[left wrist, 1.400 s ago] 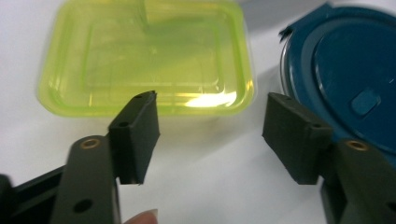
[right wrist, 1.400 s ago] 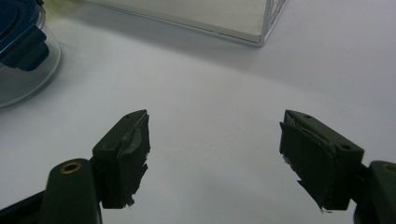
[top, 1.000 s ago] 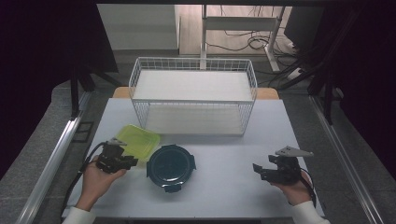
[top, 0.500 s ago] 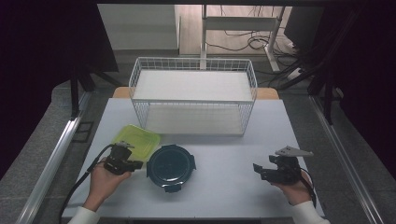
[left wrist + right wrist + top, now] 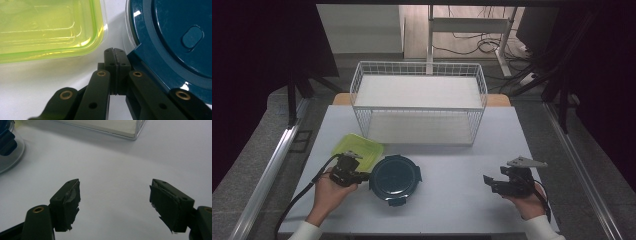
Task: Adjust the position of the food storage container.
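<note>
The round dark-blue container lid (image 5: 394,176) lies flat, top face up, its latch tab toward the closed left gripper (image 5: 360,175). The right gripper (image 5: 490,181) rests well apart, jaws spread.

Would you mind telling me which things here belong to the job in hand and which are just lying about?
In the job:
- left gripper, fingers shut, between the two containers
- round dark-blue container
- green container

Lying about:
- white wire basket, behind them on the table
- right gripper, open, over bare table
</note>
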Demonstrator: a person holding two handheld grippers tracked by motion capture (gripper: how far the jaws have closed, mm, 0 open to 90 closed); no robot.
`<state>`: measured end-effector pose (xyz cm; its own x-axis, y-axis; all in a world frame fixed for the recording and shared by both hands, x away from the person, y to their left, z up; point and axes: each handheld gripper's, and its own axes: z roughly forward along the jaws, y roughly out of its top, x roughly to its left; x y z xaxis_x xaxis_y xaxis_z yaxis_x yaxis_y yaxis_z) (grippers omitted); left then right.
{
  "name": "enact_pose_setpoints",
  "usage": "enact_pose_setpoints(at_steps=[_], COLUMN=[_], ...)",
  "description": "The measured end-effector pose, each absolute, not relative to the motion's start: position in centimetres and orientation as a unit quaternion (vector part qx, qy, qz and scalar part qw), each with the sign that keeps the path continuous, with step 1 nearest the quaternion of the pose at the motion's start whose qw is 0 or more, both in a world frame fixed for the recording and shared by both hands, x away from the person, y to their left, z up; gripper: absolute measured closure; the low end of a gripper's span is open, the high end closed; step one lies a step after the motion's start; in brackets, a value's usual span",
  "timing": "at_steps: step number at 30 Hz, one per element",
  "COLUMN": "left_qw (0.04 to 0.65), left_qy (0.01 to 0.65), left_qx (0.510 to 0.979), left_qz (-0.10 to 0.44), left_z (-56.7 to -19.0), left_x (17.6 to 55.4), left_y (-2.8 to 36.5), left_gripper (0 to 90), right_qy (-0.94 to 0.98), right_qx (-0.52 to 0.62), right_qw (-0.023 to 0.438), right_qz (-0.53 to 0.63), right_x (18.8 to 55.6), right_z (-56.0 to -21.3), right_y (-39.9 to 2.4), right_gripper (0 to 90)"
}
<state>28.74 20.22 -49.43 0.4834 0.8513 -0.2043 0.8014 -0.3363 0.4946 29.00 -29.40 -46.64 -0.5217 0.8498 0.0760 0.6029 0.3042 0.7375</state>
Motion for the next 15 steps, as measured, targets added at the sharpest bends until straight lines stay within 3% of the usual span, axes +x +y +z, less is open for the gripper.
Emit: enact_pose_setpoints(at_steps=[15], left_qw=[0.293], left_qy=[0.498], left_qx=[0.815], left_qz=[0.035], left_z=[-49.43], left_x=[28.78], left_y=[19.21], left_gripper=[90.0], right_qy=[0.794], right_qx=[0.457], right_qw=[0.164], right_qz=[0.367], right_x=[29.19], right_z=[-46.7], right_y=[-29.03], right_gripper=[24.7])
